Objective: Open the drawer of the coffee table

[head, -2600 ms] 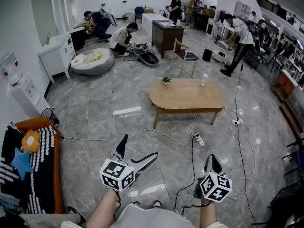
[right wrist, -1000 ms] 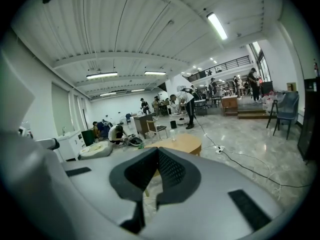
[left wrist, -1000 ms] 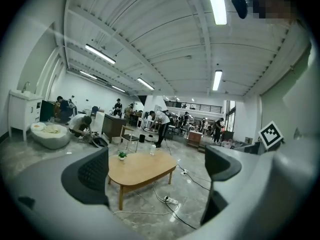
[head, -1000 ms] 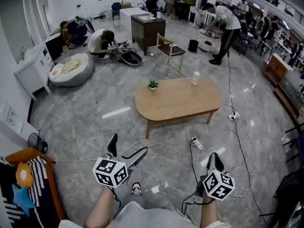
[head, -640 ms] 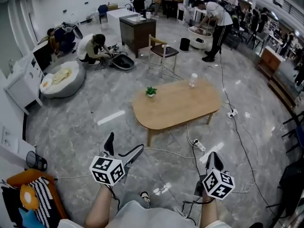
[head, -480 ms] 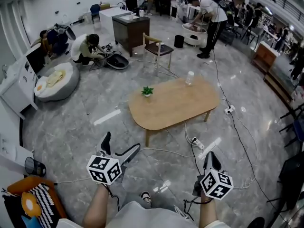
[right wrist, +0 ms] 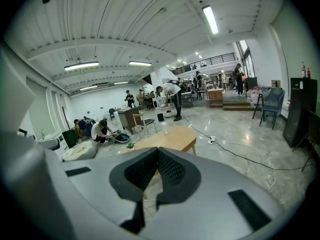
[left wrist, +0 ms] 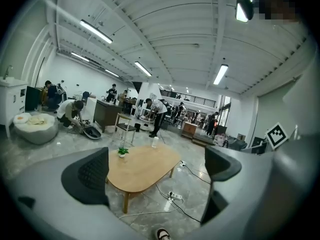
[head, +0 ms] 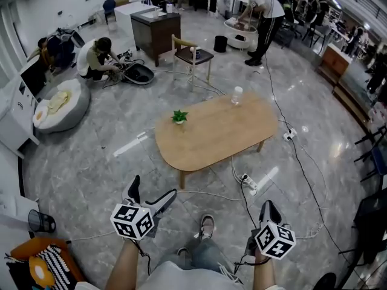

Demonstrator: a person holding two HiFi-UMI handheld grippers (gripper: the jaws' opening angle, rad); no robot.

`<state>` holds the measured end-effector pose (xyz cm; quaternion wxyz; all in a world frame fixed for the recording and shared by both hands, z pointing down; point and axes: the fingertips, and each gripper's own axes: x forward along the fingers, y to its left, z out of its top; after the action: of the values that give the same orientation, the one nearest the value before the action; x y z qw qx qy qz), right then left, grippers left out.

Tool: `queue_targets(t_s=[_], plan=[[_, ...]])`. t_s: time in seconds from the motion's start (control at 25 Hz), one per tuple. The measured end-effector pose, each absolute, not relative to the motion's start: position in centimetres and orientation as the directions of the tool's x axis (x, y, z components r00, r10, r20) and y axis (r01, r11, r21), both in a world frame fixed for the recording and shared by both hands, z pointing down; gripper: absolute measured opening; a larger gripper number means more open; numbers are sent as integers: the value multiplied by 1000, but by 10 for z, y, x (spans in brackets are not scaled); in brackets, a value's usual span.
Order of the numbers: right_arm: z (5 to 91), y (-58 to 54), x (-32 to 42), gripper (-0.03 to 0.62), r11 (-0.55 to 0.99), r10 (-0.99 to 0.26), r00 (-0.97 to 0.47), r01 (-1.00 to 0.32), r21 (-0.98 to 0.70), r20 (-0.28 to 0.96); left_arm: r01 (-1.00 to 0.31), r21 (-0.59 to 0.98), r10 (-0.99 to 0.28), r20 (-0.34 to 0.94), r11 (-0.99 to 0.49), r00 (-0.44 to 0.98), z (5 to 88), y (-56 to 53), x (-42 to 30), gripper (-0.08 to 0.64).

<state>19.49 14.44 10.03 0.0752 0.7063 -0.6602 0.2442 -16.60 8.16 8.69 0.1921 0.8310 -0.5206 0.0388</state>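
Observation:
The coffee table (head: 211,132) is an oval wooden top on legs, standing mid-floor ahead of me; no drawer shows from here. A small potted plant (head: 179,116) and a clear bottle (head: 237,94) stand on it. My left gripper (head: 153,189) hangs low at the left, open and holding nothing, well short of the table. In the left gripper view the table (left wrist: 142,166) shows between the spread fingers (left wrist: 87,176). My right gripper (head: 269,208) is low at the right, shut and empty; its pads (right wrist: 170,170) meet in front of the table (right wrist: 170,139).
Cables and a power strip (head: 247,179) lie on the marble floor near the table's front leg. A wooden chair (head: 192,56) and a dark cabinet (head: 156,32) stand beyond it. People work at the back. A beanbag (head: 57,104) is at the left, my shoe (head: 207,225) below.
The table has come nearer and lower in the head view as the person walks toward it. Both grippers keep their places and states; a foot has stepped forward.

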Motion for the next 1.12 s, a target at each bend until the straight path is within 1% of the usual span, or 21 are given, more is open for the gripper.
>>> queue_targets(t_s=[0.2,0.56,0.8,1.12], plan=[[103,78,202,0,-99,-897,-19,-966,-241,443,-888,265,-857,265,-376,442,81,24,-155,577],[87,-47,212,0,6,-903,-117,-965,-260,414,-908,250,-885,247,-335,394,63,-73,-128,577],[97,-98,206,0,73,-874,-187,-963,-259,449,-919,247,-894,256,-308,369,62,-111,-121,577],[95,-122,173,0,95,-864,-211,-960,-264,457,-901,246,-869,266,-357,417,68,-139,-120,575]])
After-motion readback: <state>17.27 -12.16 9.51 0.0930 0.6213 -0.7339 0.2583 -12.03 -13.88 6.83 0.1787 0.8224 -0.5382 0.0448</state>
